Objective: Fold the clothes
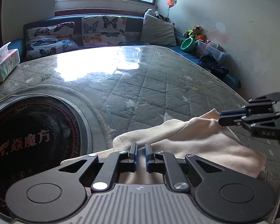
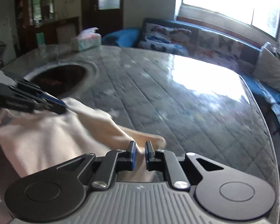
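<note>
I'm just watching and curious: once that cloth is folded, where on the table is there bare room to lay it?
The widest free patch is the quilted table cover beyond the cream cloth, stretching to the butterfly cushions. The near edge is crowded: the cloth, left gripper and right gripper sit beside the round black burner. A tissue box fills the far left corner.

Right gripper (image 2: 140, 154): seen at 6 o'clock, fingers (image 2: 132, 155) nearly closed on a fold of the cream garment (image 2: 52, 140).
Left gripper (image 2: 62, 108): entered from 9 o'clock, blurred, tips pressed into the garment's upper edge; grip cannot be told.
Garment: spread from 6 to 9 o'clock on the table (image 2: 177, 112).
Table: covered by a quilted grey cloth under a glossy sheet.
Round dark inset (image 2: 61, 78): at 10 o'clock.
Tissue box (image 2: 87, 39): at 11 o'clock.
</note>
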`<action>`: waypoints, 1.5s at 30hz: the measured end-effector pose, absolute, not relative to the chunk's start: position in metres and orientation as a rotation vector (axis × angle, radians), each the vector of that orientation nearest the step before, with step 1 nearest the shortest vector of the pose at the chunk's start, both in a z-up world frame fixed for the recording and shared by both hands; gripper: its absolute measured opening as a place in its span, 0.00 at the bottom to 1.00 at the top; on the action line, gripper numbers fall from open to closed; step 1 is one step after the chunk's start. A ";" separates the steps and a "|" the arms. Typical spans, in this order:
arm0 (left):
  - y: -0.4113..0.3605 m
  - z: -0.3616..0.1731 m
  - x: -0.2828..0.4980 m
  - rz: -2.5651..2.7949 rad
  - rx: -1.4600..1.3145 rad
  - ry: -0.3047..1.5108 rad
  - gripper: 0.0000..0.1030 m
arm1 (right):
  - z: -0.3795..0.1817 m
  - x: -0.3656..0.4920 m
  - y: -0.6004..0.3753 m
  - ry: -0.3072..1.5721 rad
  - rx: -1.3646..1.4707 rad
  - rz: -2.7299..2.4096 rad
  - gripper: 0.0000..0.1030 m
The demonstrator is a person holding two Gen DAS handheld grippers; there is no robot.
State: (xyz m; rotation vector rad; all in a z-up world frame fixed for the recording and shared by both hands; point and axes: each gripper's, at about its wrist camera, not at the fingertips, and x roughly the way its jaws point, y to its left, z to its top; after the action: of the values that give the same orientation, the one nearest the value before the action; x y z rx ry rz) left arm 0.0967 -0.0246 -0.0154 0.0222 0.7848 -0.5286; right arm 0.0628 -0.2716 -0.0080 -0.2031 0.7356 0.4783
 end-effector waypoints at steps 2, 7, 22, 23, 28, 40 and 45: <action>-0.024 -0.014 0.096 -0.528 0.019 0.781 0.10 | -0.006 0.066 -0.262 0.737 -0.194 0.530 0.08; -0.023 -0.012 0.094 -0.527 0.011 0.771 0.10 | -0.020 0.084 -0.235 0.771 -0.224 0.584 0.08; -0.011 0.001 0.049 -0.537 -0.043 0.723 0.15 | 0.016 0.040 -0.253 0.630 -0.163 0.610 0.51; -0.010 0.002 0.044 -0.539 -0.049 0.718 0.15 | 0.016 0.036 -0.254 0.632 -0.155 0.615 0.52; -0.004 0.004 0.021 -0.541 -0.085 0.705 0.15 | 0.007 0.025 -0.249 0.652 -0.121 0.638 0.68; 0.020 -0.017 0.025 -0.460 -0.201 0.749 0.14 | -0.027 0.021 -0.222 0.703 -0.056 0.721 1.00; 0.026 -0.010 0.030 -0.437 -0.185 0.728 0.15 | -0.028 0.020 -0.221 0.723 -0.072 0.734 1.00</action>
State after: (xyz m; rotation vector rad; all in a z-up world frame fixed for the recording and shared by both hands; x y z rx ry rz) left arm 0.0295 0.0260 -0.0103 -0.1855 0.7277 -0.4373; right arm 0.0198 -0.2215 -0.0276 -0.0717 0.7228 0.7335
